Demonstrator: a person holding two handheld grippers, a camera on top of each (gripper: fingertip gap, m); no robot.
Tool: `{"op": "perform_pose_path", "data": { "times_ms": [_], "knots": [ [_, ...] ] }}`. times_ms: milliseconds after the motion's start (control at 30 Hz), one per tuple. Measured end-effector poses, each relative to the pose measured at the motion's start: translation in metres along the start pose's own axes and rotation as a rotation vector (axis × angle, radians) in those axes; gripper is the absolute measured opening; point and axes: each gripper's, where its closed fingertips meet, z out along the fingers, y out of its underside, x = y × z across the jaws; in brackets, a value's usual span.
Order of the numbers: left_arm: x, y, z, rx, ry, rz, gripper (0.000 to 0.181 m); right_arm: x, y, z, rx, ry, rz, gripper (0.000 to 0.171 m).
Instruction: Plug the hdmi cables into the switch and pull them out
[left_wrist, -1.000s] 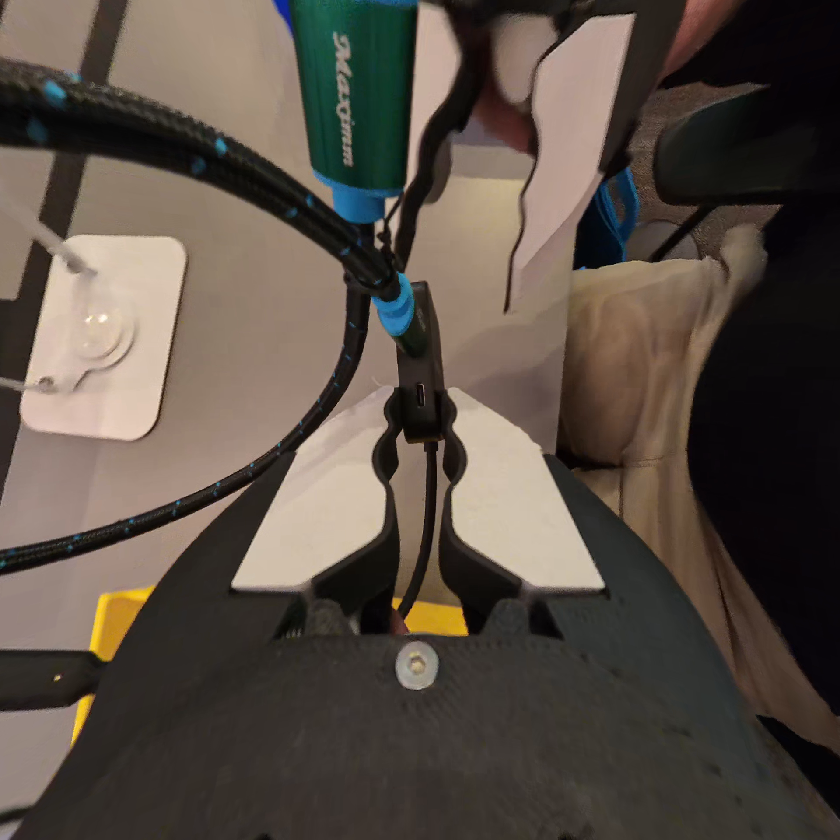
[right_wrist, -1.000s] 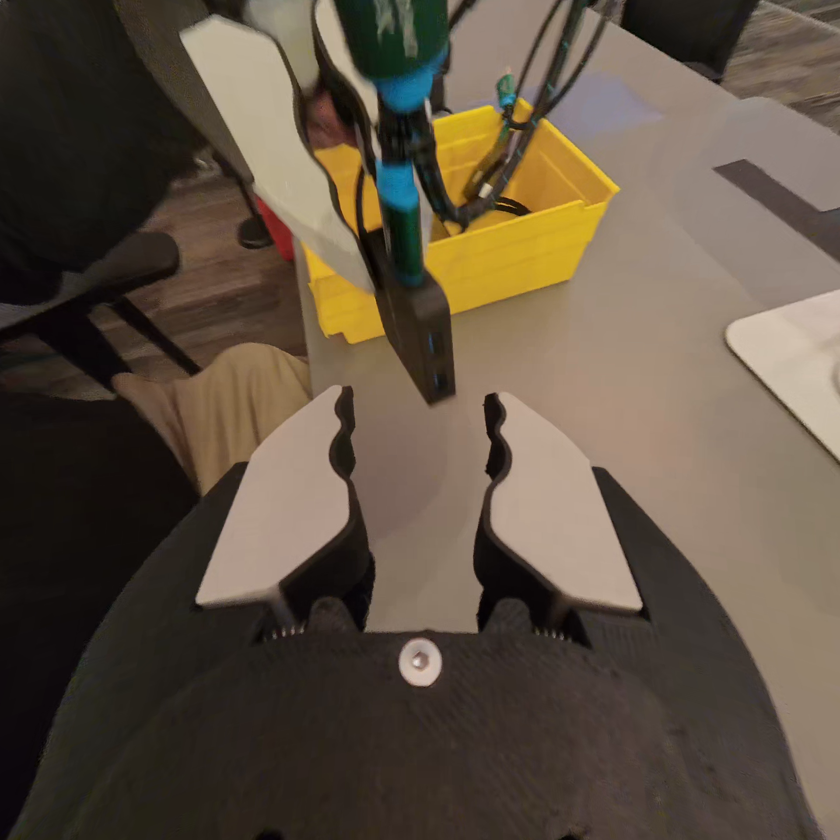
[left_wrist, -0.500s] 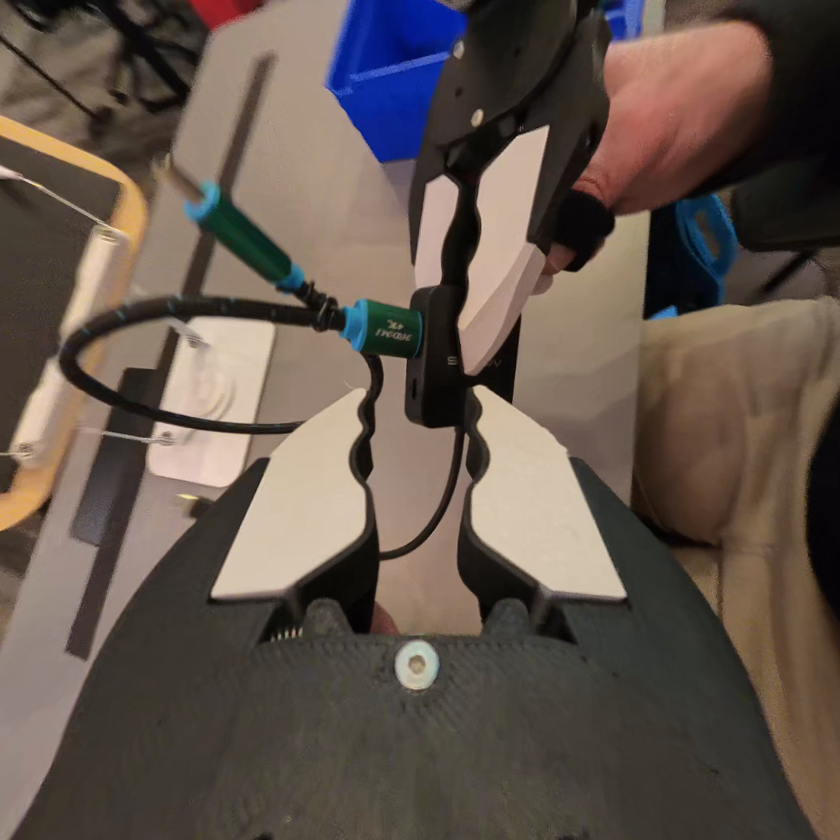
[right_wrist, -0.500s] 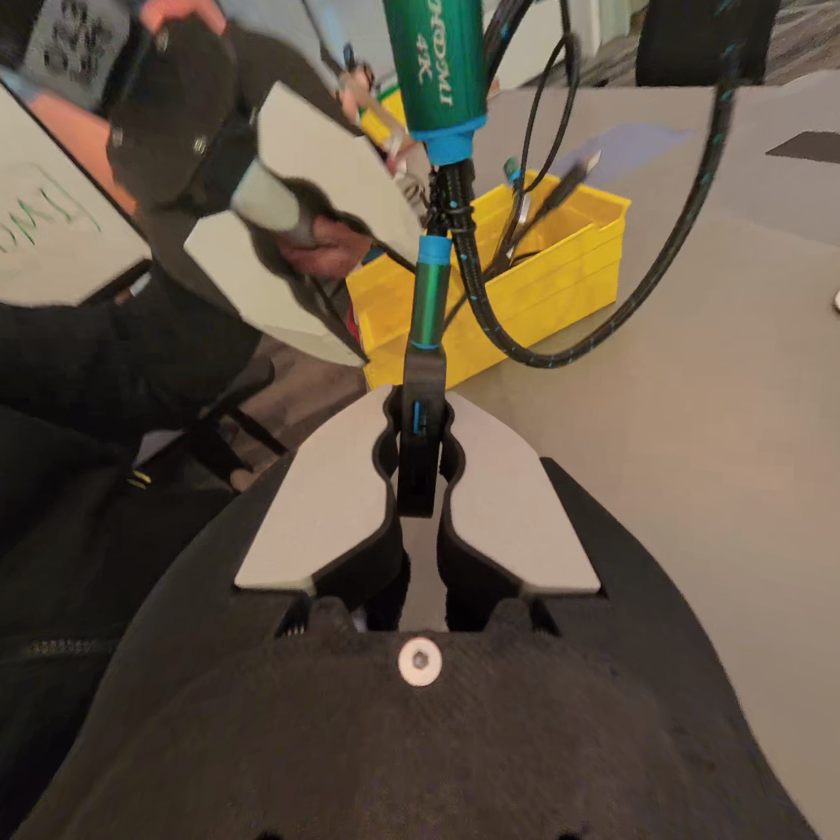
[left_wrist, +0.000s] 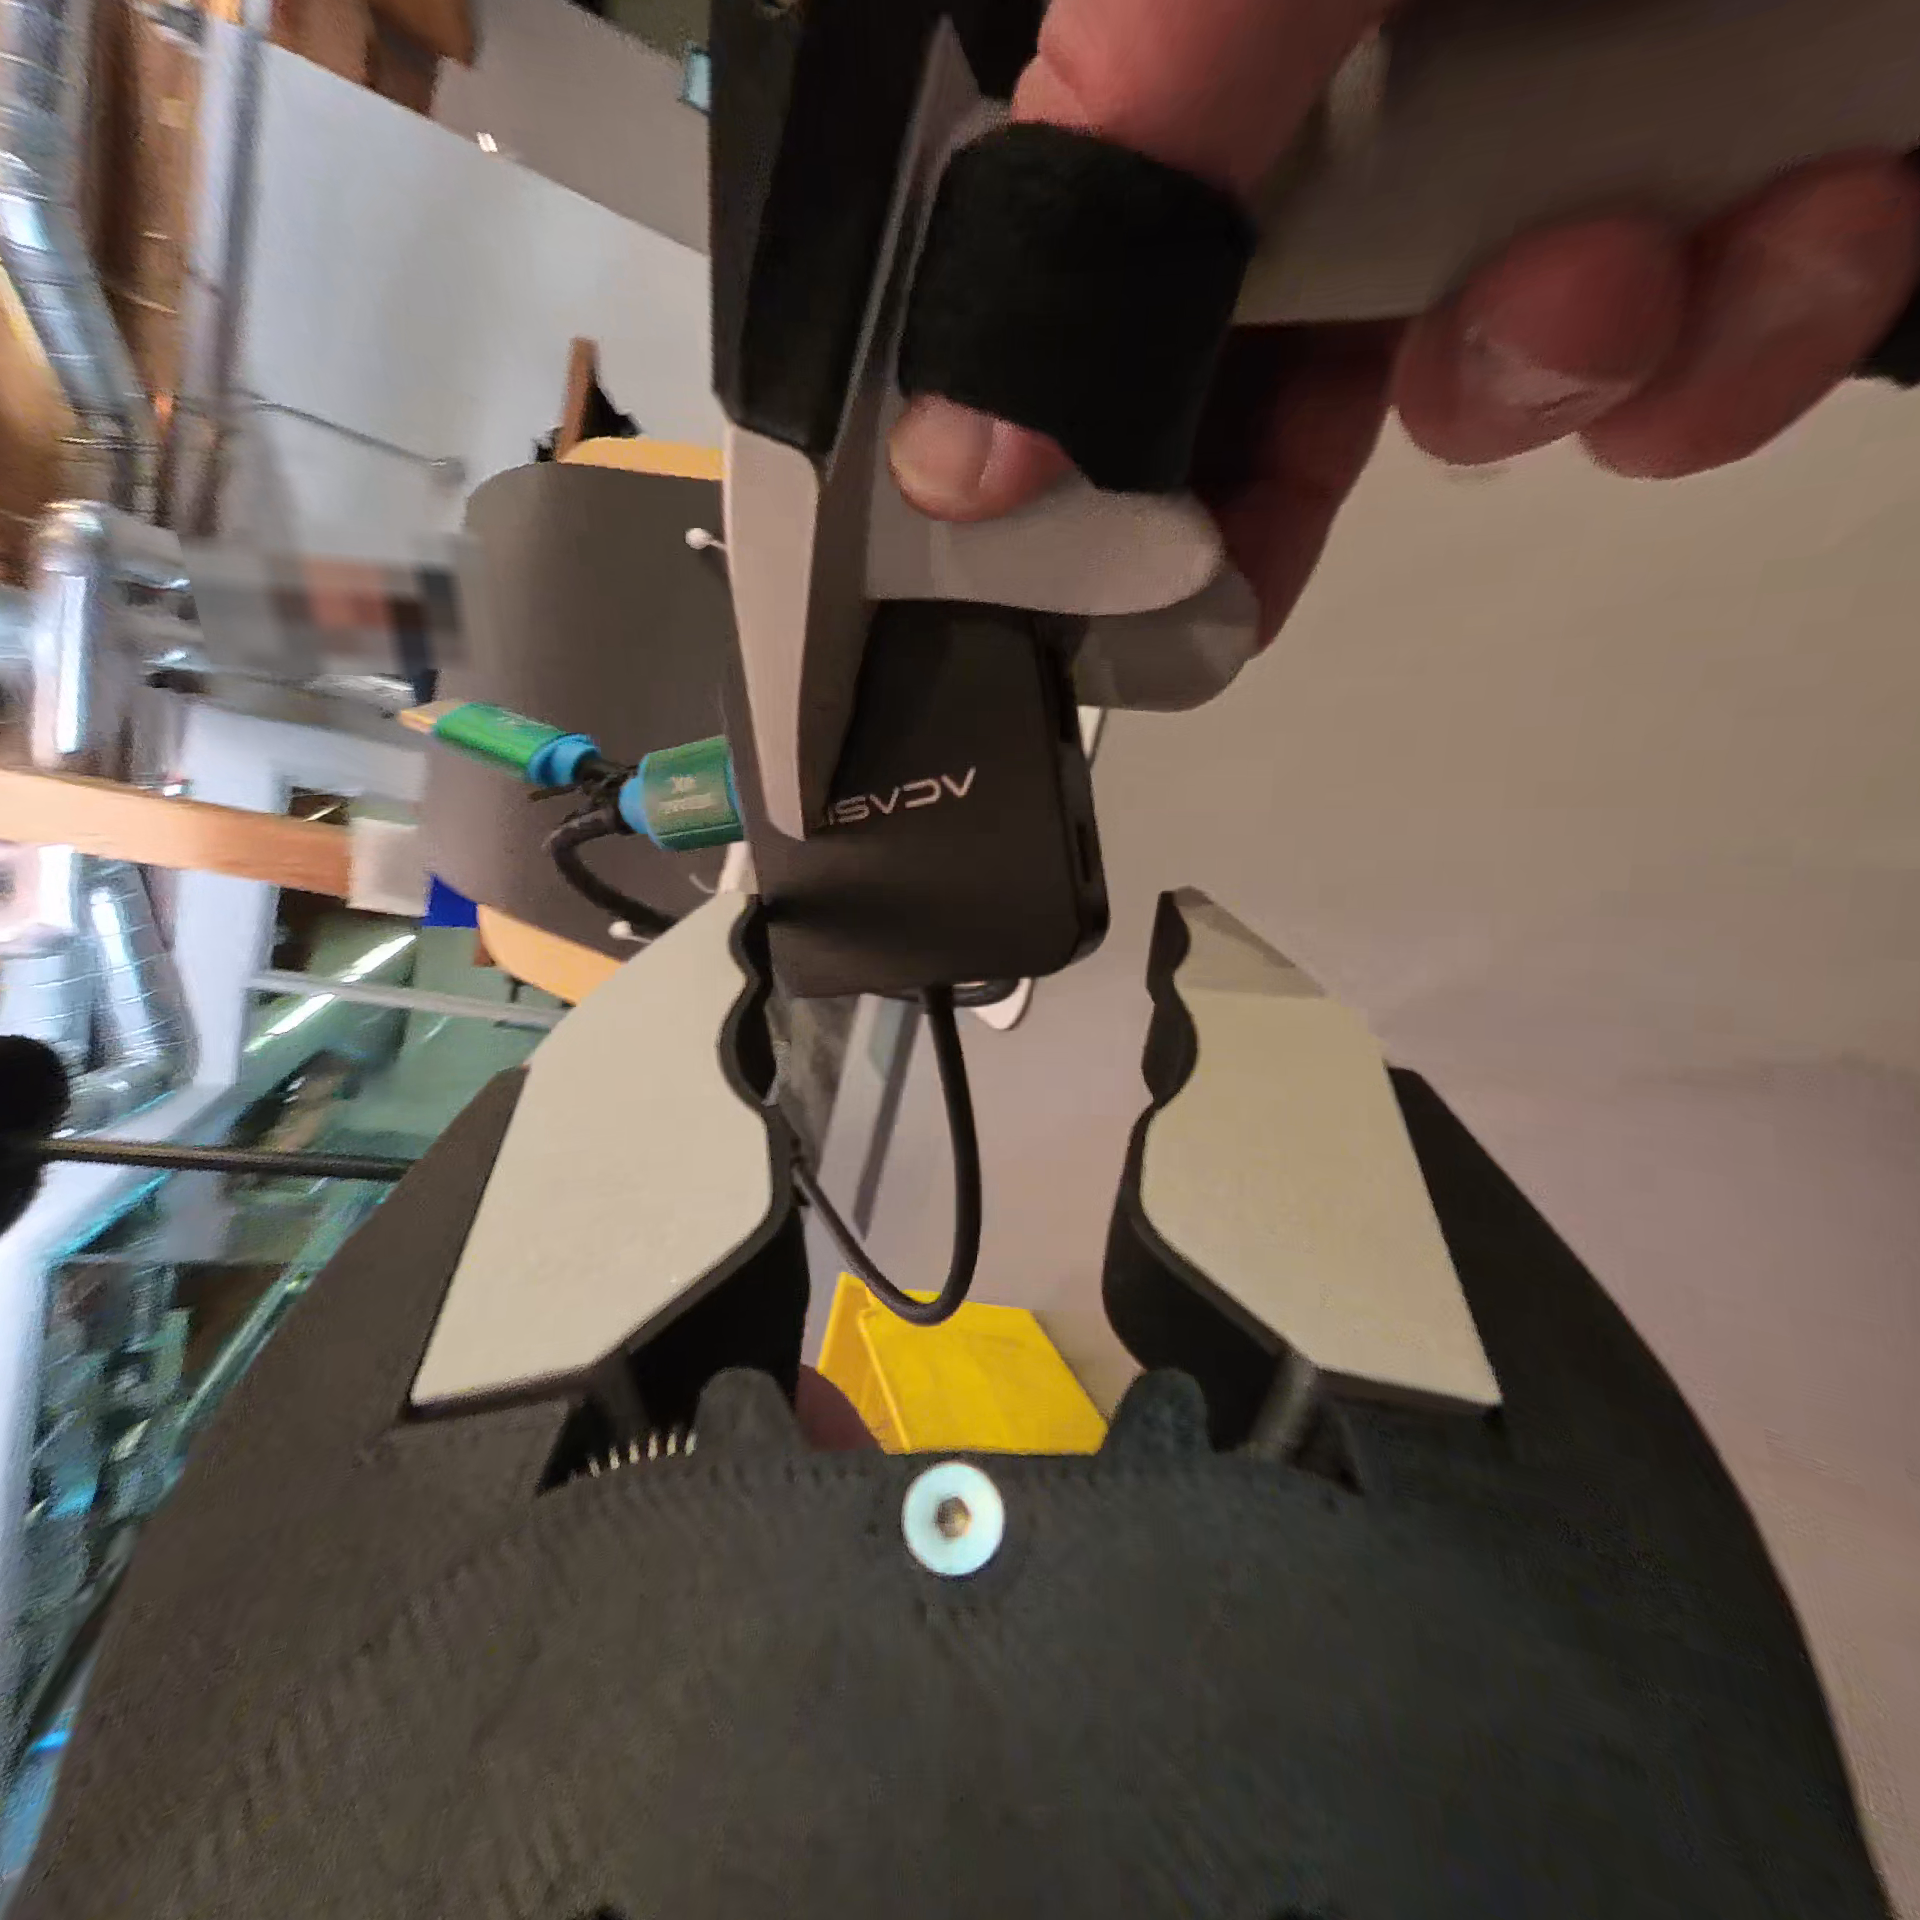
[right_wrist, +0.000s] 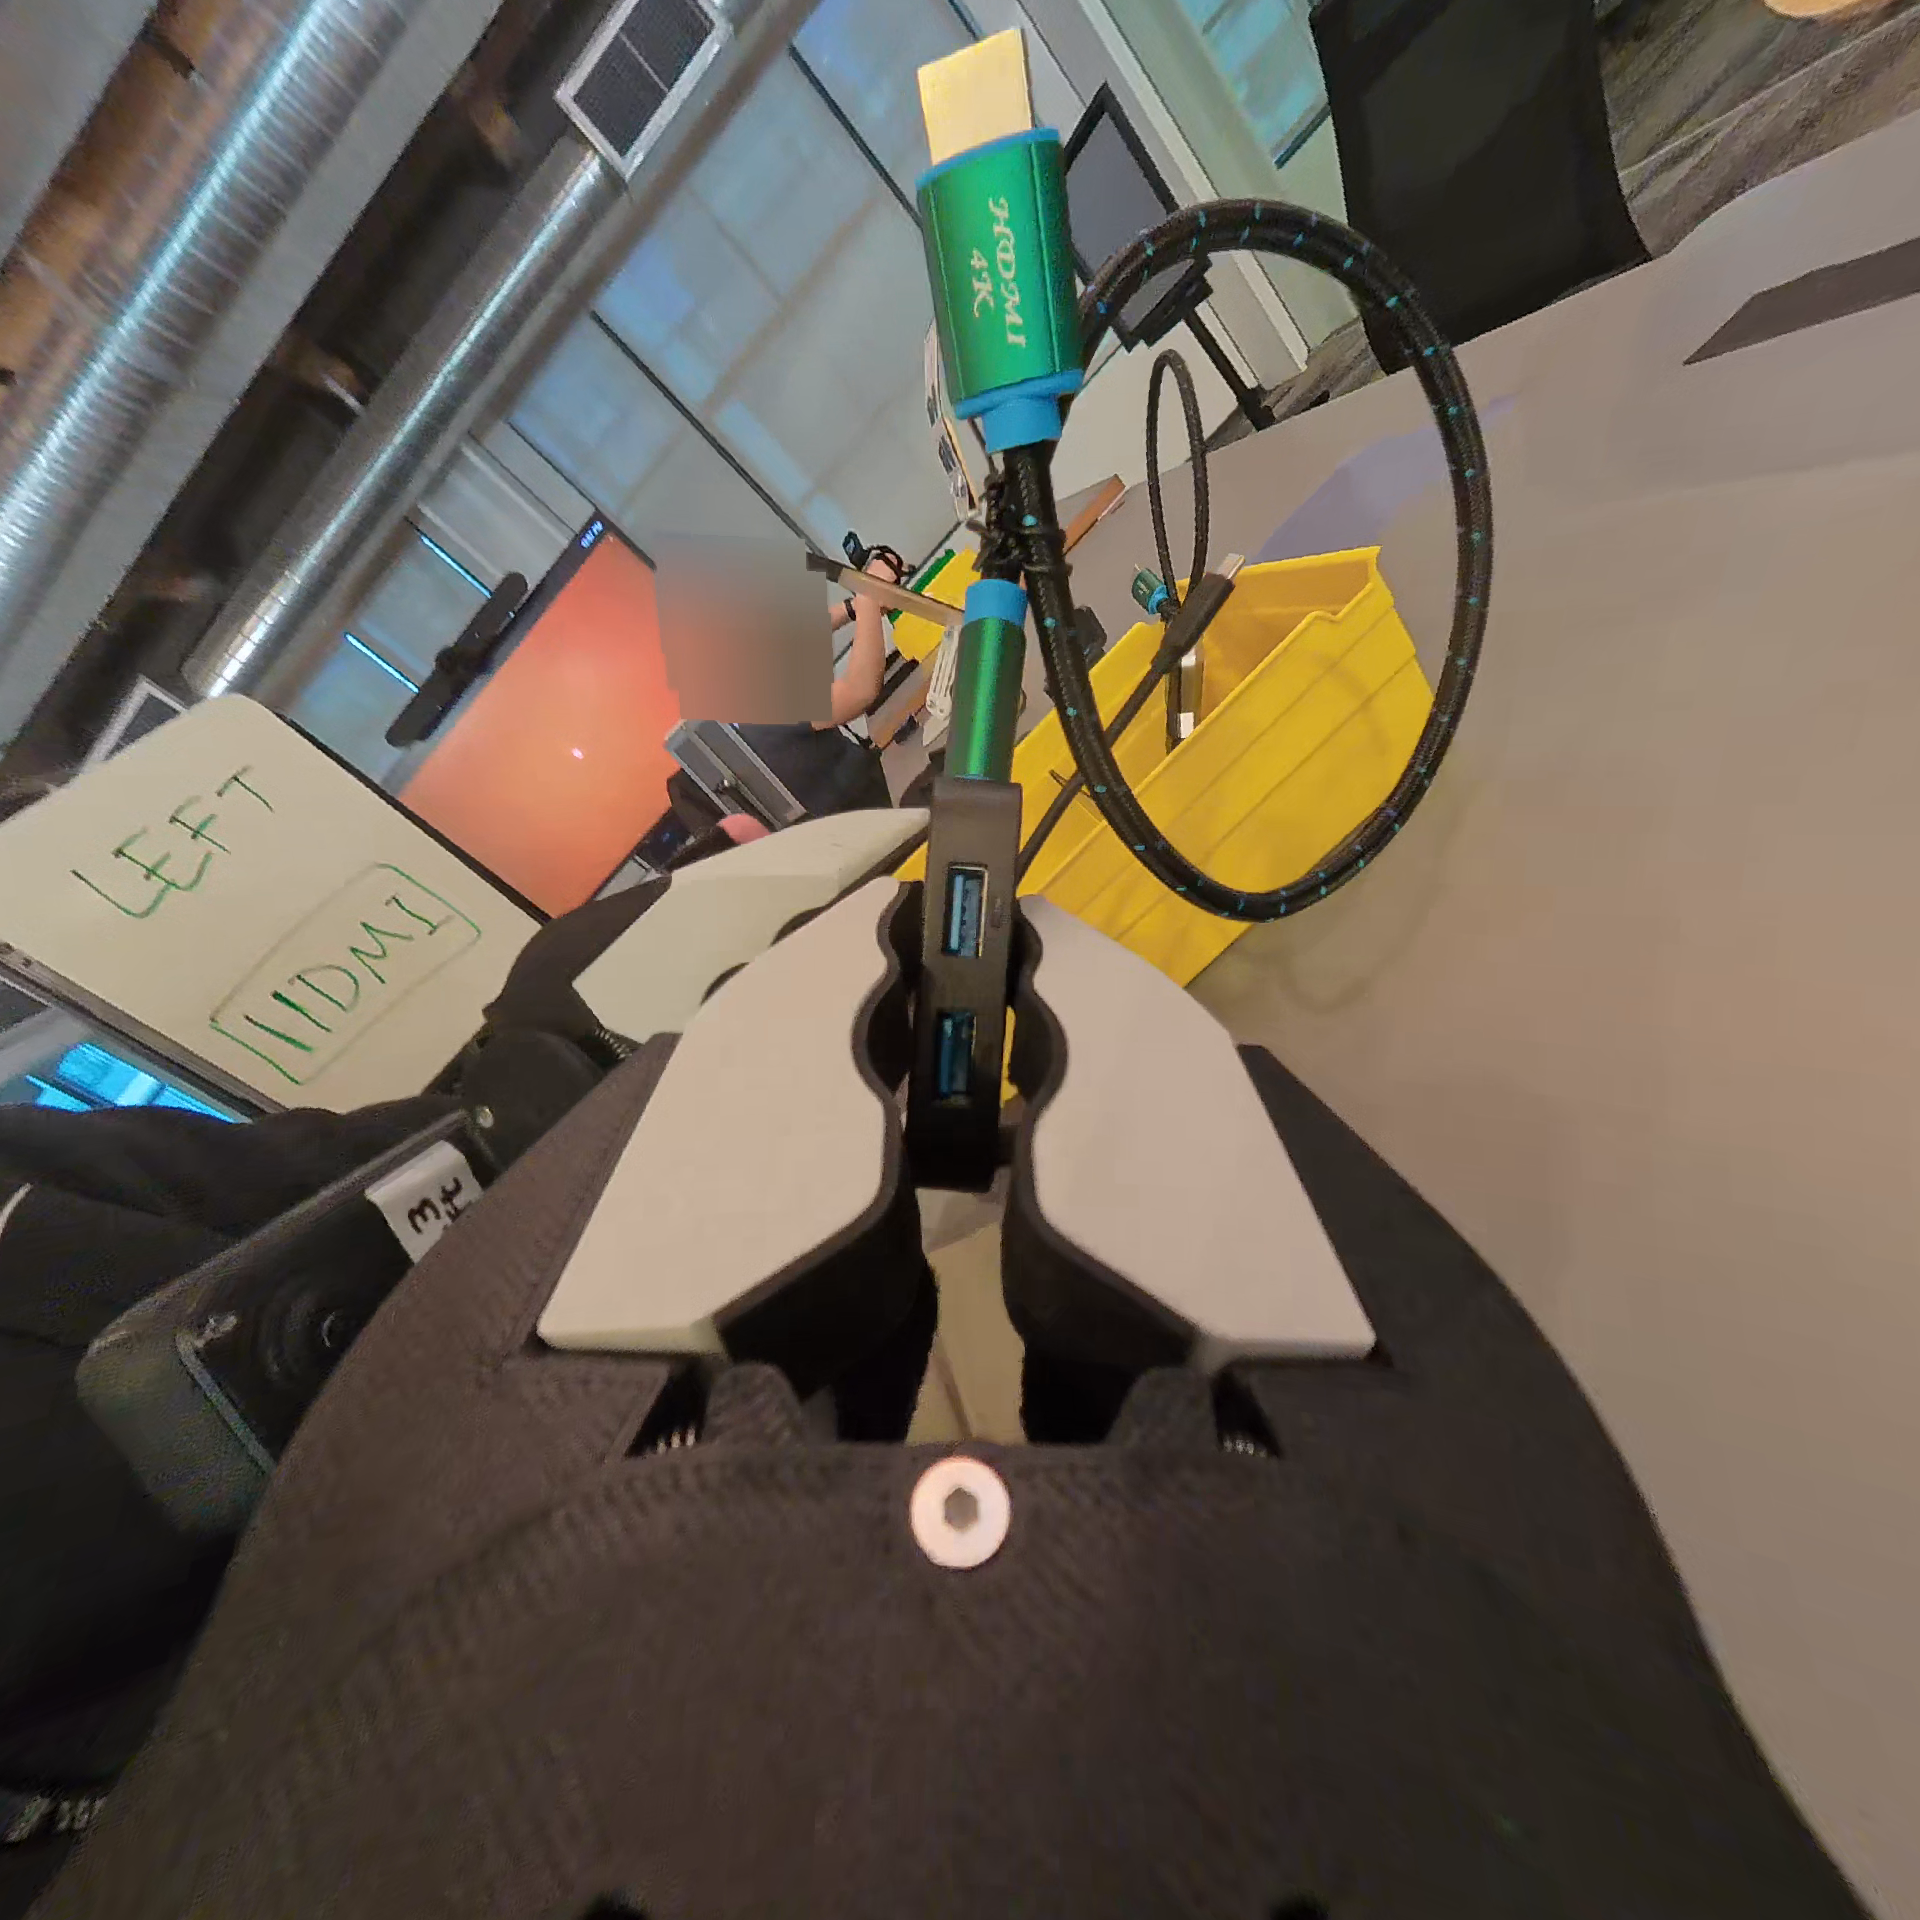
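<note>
since half a second ago my left gripper (left_wrist: 956, 935) has let go of the switch (left_wrist: 935, 831): its jaws now stand wide, with the switch's lower corner just touching the inner edge of the left finger and the other finger well clear. both views have also swung up, so the room shows behind the table (right_wrist: 1662, 935).

my right gripper (right_wrist: 961, 997) has the switch (right_wrist: 961, 997) now, jaws narrow and pinched on its flat sides, with its edge bearing two blue ports facing the right wrist camera. in the left wrist view that gripper (left_wrist: 831, 727) comes down from above, with a hand (left_wrist: 1351, 343) wrapped on its handle.

one green hdmi plug (right_wrist: 982, 707) is seated in the far end of the switch. the braided black cable (right_wrist: 1455, 582) loops round to the right and back up to a second green plug (right_wrist: 997, 281), which hangs free with its gold tip bare (the two ends look tied together just below it).

the switch's own thin black lead (left_wrist: 961, 1174) droops between my left jaws. a yellow bin (right_wrist: 1247, 769) sits on the table behind the loop, holding more cables.
</note>
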Motion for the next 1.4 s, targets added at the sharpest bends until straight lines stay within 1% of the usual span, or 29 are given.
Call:
{"op": "perform_pose_path", "data": {
  "times_ms": [67,200,333,400,467,533,567,600,667,700,767,833,933,1067,1133,1200,1233,1300,1367,1400],
  "knots": [
    [-0.004,0.000,0.003,-0.004,-0.043,-0.007,0.064,-0.001,0.002,0.000,0.007,-0.003,0.021,0.012],
    [-0.005,0.007,0.010,-0.024,-0.105,0.086,0.067,-0.003,0.007,0.006,0.015,0.023,0.033,0.013],
    [-0.001,0.010,0.012,-0.018,-0.094,0.110,0.066,0.002,0.010,0.006,-0.006,0.027,0.064,0.013],
    [0.003,0.011,0.012,0.004,-0.059,0.125,0.066,0.003,0.014,0.006,-0.032,0.021,0.067,0.015],
    [0.004,0.015,0.013,0.004,-0.029,0.099,0.065,0.002,0.017,0.006,-0.068,0.009,0.059,0.019],
    [0.008,0.017,0.012,0.021,0.043,0.049,0.065,0.002,0.025,0.008,-0.146,0.016,0.026,0.022],
    [0.010,0.017,0.011,0.046,0.063,0.057,0.065,0.000,0.027,0.008,-0.171,0.004,0.024,0.024],
    [0.009,0.017,0.010,0.057,0.073,0.065,0.064,-0.001,0.028,0.007,-0.178,-0.016,0.027,0.024],
    [0.008,0.021,0.009,0.055,0.115,0.019,0.064,-0.002,0.028,0.005,-0.185,-0.040,0.033,0.026],
    [0.008,0.020,0.006,0.079,0.146,0.006,0.063,-0.002,0.027,0.003,-0.187,-0.039,0.027,0.025],
    [0.011,0.016,-0.001,0.142,0.202,0.059,0.061,-0.004,0.028,0.000,-0.210,-0.058,0.014,0.021],
    [0.010,0.017,-0.005,0.157,0.218,0.093,0.059,-0.006,0.032,0.001,-0.231,-0.058,0.005,0.020],
    [0.006,0.019,-0.002,0.137,0.180,0.096,0.060,-0.005,0.027,0.002,-0.193,-0.044,0.030,0.017],
    [0.006,0.010,-0.002,0.131,0.097,0.190,0.061,-0.002,0.020,0.001,-0.110,-0.044,0.097,0.015],
    [0.002,0.011,0.001,0.111,0.039,0.230,0.054,-0.001,0.020,0.002,-0.088,-0.042,0.115,0.015],
    [0.001,0.011,0.001,0.111,0.019,0.221,0.053,-0.002,0.020,0.003,-0.076,-0.037,0.124,0.015],
    [0.001,0.012,0.001,0.112,0.012,0.226,0.049,-0.002,0.019,0.003,-0.073,-0.036,0.126,0.016],
    [-0.002,0.012,-0.001,0.116,-0.020,0.238,0.035,-0.002,0.018,0.002,-0.072,-0.039,0.125,0.020],
    [-0.009,0.011,-0.003,0.145,-0.042,0.207,0.021,-0.002,0.018,0.000,-0.084,-0.054,0.129,0.031],
    [-0.011,0.010,-0.004,0.160,-0.030,0.183,0.014,-0.004,0.019,0.000,-0.095,-0.068,0.132,0.032]
  ]
}}
